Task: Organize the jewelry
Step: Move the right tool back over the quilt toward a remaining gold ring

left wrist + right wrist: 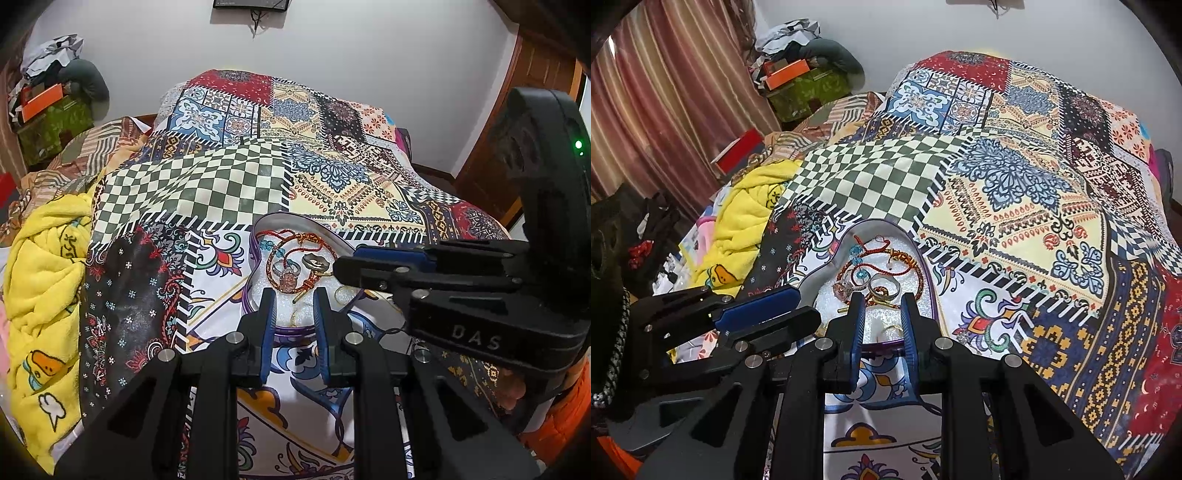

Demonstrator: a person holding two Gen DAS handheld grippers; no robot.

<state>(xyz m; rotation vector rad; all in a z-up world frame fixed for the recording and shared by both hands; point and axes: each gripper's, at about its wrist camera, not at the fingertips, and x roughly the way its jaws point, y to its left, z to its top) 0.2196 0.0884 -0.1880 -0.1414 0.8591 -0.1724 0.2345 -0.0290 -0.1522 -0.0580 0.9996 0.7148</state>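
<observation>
Your left gripper (pixel 293 308) hovers with jaws apart and empty at the near rim of the tray (pixel 258 225) on the quilt (pixel 207 184). Your right gripper (pixel 882 314), also apart and empty, hangs over the bracelets (pixel 886 258) and ring (pixel 882 288) inside.

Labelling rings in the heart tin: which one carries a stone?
The ring with the large orange-brown stone, lying inside the red cord bracelet. The wide silver band is plain metal, and the thin gold hoops are bare wire.
</observation>
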